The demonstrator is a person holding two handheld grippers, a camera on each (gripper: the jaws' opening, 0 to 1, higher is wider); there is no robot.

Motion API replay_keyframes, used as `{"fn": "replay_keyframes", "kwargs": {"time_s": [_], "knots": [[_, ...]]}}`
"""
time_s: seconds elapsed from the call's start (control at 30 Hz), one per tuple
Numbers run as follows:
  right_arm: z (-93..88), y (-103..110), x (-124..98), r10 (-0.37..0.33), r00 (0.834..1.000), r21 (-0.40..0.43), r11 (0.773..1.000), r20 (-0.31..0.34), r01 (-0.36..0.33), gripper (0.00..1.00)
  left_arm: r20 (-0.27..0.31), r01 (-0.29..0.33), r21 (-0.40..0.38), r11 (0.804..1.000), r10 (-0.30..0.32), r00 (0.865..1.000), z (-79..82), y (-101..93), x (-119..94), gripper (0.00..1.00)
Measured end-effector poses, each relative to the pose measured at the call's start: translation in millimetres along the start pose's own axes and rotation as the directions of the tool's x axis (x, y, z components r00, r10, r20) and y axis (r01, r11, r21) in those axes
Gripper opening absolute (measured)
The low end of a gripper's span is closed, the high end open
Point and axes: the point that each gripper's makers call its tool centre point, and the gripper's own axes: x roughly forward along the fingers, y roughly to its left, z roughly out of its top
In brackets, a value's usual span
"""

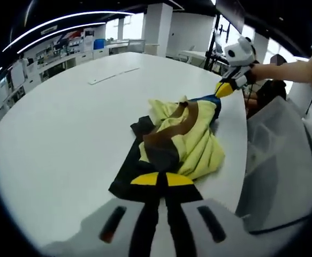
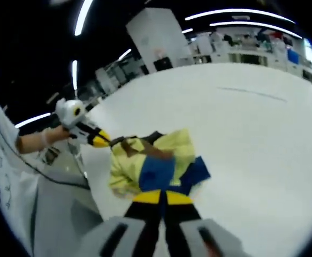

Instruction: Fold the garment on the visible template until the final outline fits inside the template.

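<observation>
A crumpled garment (image 1: 190,142) in yellow, brown, black and blue lies bunched near the right edge of the white table (image 1: 65,134). My left gripper (image 1: 158,179) is shut on the garment's black end, at the bottom of the left gripper view. My right gripper (image 1: 222,89), held by a hand, is shut on the blue end at the far side. In the right gripper view, the right gripper (image 2: 162,197) pinches the blue cloth of the garment (image 2: 145,160), while the left gripper (image 2: 103,141) holds the far end.
A thin pale strip (image 1: 113,76) lies on the table beyond the garment and shows as a thin line (image 2: 252,93) in the right gripper view. The table edge (image 1: 244,160) runs just right of the garment. Past it is the person's white clothing (image 1: 279,160). Shelves and desks stand far behind.
</observation>
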Motion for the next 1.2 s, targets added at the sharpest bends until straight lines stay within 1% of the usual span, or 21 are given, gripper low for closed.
{"fn": "replay_keyframes", "kwargs": {"time_s": [0.07,0.17,0.23,0.3,0.43,0.47,0.5,0.6,0.77,0.93,0.97,1.0,1.03,1.1,1.13,1.17,1.2], "knots": [[0.8,0.2,-1.4,-0.006,1.0,-0.002,1.0,0.009,0.006,0.0,-0.003,-0.003,0.003,1.0,0.003,1.0,1.0,-1.4,-1.2,0.0],[5.0,-1.1,-4.5,-0.022,0.999,0.003,1.0,0.043,0.022,0.0,-0.001,-0.019,0.019,1.0,0.019,1.0,4.5,-1.1,-4.8,0.0],[8.3,0.3,-9.1,-0.039,0.997,-0.003,0.999,0.067,0.04,0.0,0.015,-0.032,0.009,0.999,0.032,0.999,9.5,0.2,-8.7,0.0],[10.3,-2.9,-13.0,-0.059,0.995,-0.007,0.998,0.081,0.06,0.0,0.024,-0.04,0.001,0.999,0.04,0.999,12.8,2.4,-12.9,0.0],[15.6,-4.0,-24.1,-0.082,0.989,-0.001,0.997,0.122,0.083,0.0,0.043,-0.059,0.014,0.998,0.058,0.997,19.8,8.0,-20.7,0.0],[16.5,-0.7,-28.2,-0.089,0.988,-0.004,0.996,0.13,0.09,0.0,0.047,-0.063,0.015,0.998,0.062,0.997,21.7,9.3,-22.3,0.0],[18.0,-0.9,-30.2,-0.094,0.986,-0.004,0.995,0.14,0.095,0.0,0.049,-0.064,0.015,0.998,0.063,0.997,29.8,7.2,-27.8,0.0],[22.3,-0.4,-36.3,-0.107,0.979,0.007,0.994,0.171,0.107,0.0,0.071,-0.077,0.015,0.997,0.076,0.995,39.9,8.7,-32.0,0.0],[29.8,0.6,-43.0,-0.125,0.968,0.013,0.992,0.216,0.125,0.0,0.099,-0.096,0.011,0.995,0.095,0.991,50.2,15.5,-38.2,0.0],[42.8,5.7,-53.3,-0.137,0.954,0.015,0.99,0.268,0.138,0.0,0.114,-0.108,0.007,0.994,0.106,0.988,56.9,16.6,-45.2,0.0],[48.6,7.4,-56.7,-0.14,0.947,0.017,0.99,0.288,0.141,0.0,0.128,-0.11,-0.008,0.994,0.11,0.986,59.8,19.7,-47.8,0.0],[50.4,8.9,-58.8,-0.145,0.944,0.017,0.989,0.295,0.146,0.0,0.132,-0.108,-0.017,0.994,0.109,0.985,61.3,20.3,-49.1,0.0],[56.8,8.2,-61.7,-0.158,0.935,0.018,0.987,0.317,0.161,0.0,0.138,-0.111,-0.025,0.993,0.114,0.984,64.8,20.0,-51.1,0.0],[68.5,8.7,-66.8,-0.172,0.915,0.034,0.985,0.365,0.171,0.0,0.142,-0.113,-0.029,0.993,0.116,0.983,68.4,21.2,-53.6,0.0],[75.0,10.4,-69.0,-0.167,0.904,0.041,0.986,0.394,0.164,0.0,0.143,-0.12,-0.023,0.992,0.122,0.982,71.8,22.8,-55.5,0.0],[84.4,12.2,-73.7,-0.168,0.887,0.058,0.986,0.43,0.158,0.0,0.144,-0.128,-0.016,0.992,0.129,0.981,74.5,25.0,-57.0,0.0],[89.2,14.5,-76.5,-0.168,0.879,0.064,0.986,0.446,0.155,0.0,0.149,-0.134,-0.014,0.991,0.135,0.98,78.1,27.2,-58.6,0.0]]}}
